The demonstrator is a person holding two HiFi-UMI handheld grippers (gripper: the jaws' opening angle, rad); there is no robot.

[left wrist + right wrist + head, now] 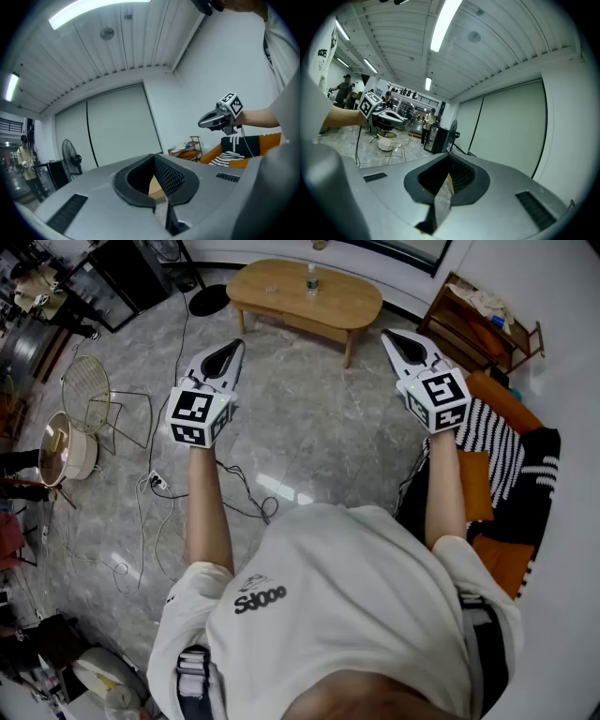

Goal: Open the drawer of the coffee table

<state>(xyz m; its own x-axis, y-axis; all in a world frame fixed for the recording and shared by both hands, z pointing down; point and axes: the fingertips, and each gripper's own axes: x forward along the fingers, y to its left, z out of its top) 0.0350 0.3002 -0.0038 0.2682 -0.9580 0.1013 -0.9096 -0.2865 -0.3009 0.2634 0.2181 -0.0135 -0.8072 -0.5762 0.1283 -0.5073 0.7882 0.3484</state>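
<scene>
The oval wooden coffee table (305, 296) stands on the marble floor at the top of the head view, well ahead of both grippers. I cannot make out its drawer from here. My left gripper (234, 345) is held in the air left of the table's near side, its jaws shut with nothing between them. My right gripper (387, 335) hovers to the table's right, also shut and empty. In the left gripper view the closed jaws (153, 157) point level into the room, and the right gripper (204, 123) floats beside them. The right gripper view shows its shut jaws (447, 158) and the left gripper (399, 120).
A plastic bottle (311, 279) stands on the table. An orange sofa with a striped blanket (497, 442) and a wooden shelf (478, 320) line the right side. On the left are a wire chair (94, 395), a fan base (208, 301) and cables (244, 488) across the floor.
</scene>
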